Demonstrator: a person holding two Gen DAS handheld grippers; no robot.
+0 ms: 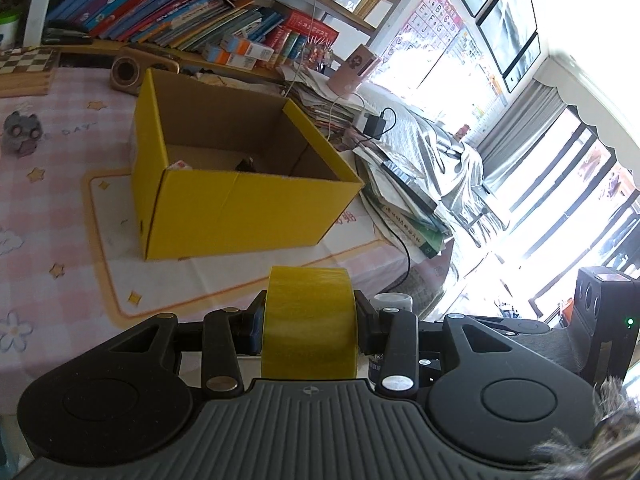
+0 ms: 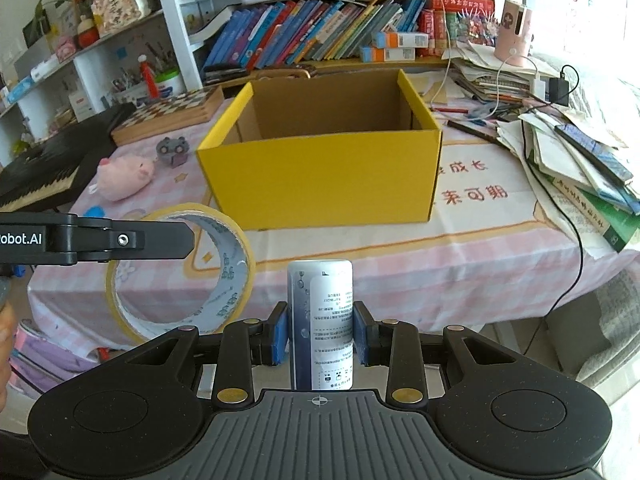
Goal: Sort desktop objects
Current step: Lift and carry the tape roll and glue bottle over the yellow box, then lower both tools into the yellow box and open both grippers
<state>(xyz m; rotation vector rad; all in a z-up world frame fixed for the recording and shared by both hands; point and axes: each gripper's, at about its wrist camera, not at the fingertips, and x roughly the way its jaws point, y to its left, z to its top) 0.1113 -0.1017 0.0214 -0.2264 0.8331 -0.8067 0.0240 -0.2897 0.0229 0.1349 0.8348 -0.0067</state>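
My left gripper [image 1: 310, 320] is shut on a yellow tape roll [image 1: 310, 320], held on edge above the table's near side, short of the open yellow cardboard box [image 1: 240, 216]. Small items lie on the box floor [image 1: 245, 165]. My right gripper [image 2: 320, 332] is shut on an upright white and blue printed bottle [image 2: 320, 320], in front of the same yellow box [image 2: 320, 184]. In the right wrist view the left gripper [image 2: 176, 240] reaches in from the left with the tape roll [image 2: 180, 272].
A pink checked cloth [image 2: 400, 264] covers the table. A pink plush pig [image 2: 124, 176] and a grey toy [image 2: 172, 152] lie left of the box, with a chessboard [image 2: 168, 116] and keyboard [image 2: 44, 172] behind. Paper stacks and cables [image 2: 568, 152] crowd the right. Bookshelves [image 2: 320, 28] stand behind.
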